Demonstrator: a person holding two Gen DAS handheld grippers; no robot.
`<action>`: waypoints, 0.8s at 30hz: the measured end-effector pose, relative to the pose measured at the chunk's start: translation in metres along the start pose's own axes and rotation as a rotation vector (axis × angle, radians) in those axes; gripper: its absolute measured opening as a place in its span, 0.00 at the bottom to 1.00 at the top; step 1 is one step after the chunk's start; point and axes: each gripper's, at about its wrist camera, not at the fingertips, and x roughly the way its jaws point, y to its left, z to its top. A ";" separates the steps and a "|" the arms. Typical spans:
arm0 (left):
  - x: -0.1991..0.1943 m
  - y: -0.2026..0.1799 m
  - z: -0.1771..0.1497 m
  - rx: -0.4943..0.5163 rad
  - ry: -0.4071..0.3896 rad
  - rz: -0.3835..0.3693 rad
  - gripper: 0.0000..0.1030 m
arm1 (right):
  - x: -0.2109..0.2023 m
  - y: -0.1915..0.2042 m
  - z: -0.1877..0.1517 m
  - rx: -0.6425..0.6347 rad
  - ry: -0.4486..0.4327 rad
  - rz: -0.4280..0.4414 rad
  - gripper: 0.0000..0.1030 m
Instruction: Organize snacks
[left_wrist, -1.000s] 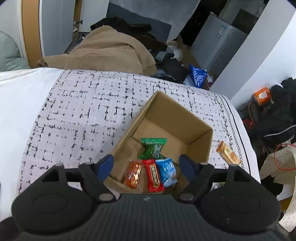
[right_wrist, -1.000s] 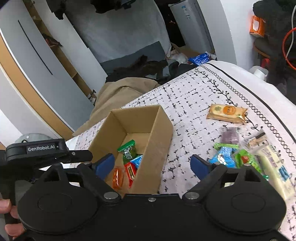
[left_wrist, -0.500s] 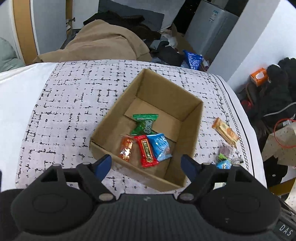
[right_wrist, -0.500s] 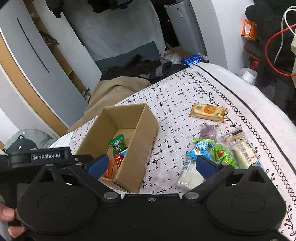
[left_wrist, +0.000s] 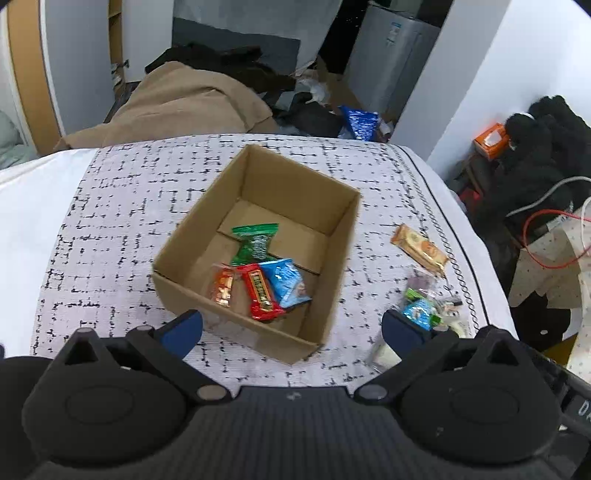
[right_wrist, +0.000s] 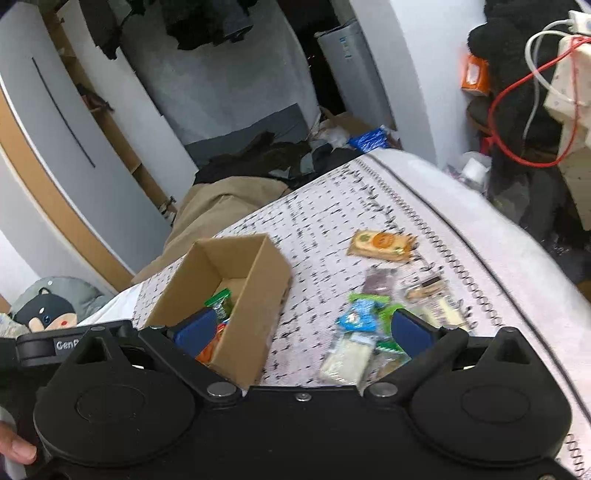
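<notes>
An open cardboard box (left_wrist: 343, 236) (right_wrist: 255, 284) stands on the patterned cloth. Inside lie a green packet (left_wrist: 255, 243), an orange packet (left_wrist: 222, 284), a red bar (left_wrist: 260, 290) and a blue packet (left_wrist: 286, 282). Right of the box lie an orange cracker pack (left_wrist: 419, 249) (right_wrist: 382, 245) and a pile of small snacks (left_wrist: 428, 306) (right_wrist: 365, 321), with a pale packet (right_wrist: 347, 356) nearest. My left gripper (left_wrist: 291, 328) is open and empty above the box's near edge. My right gripper (right_wrist: 303, 330) is open and empty, raised between the box and the pile.
The patterned cloth (left_wrist: 110, 221) covers a table that drops off at the right edge (right_wrist: 517, 266). Behind it lie a tan blanket (left_wrist: 192, 107), dark clothes and a blue bag (left_wrist: 358, 123). A red cable (right_wrist: 517, 110) hangs at the right.
Both grippers have drawn back and up from the box, so more of the table shows. The snacks in the box and on the cloth have not moved. Both stay open.
</notes>
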 end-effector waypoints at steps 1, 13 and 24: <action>-0.001 -0.003 -0.001 0.004 0.003 -0.004 1.00 | -0.003 -0.004 0.001 0.005 -0.014 -0.012 0.99; -0.005 -0.038 -0.015 0.026 0.024 -0.018 1.00 | -0.028 -0.054 0.005 0.091 -0.017 0.023 0.98; -0.005 -0.078 -0.024 0.055 0.060 -0.055 1.00 | -0.036 -0.084 0.002 0.103 -0.011 -0.015 0.97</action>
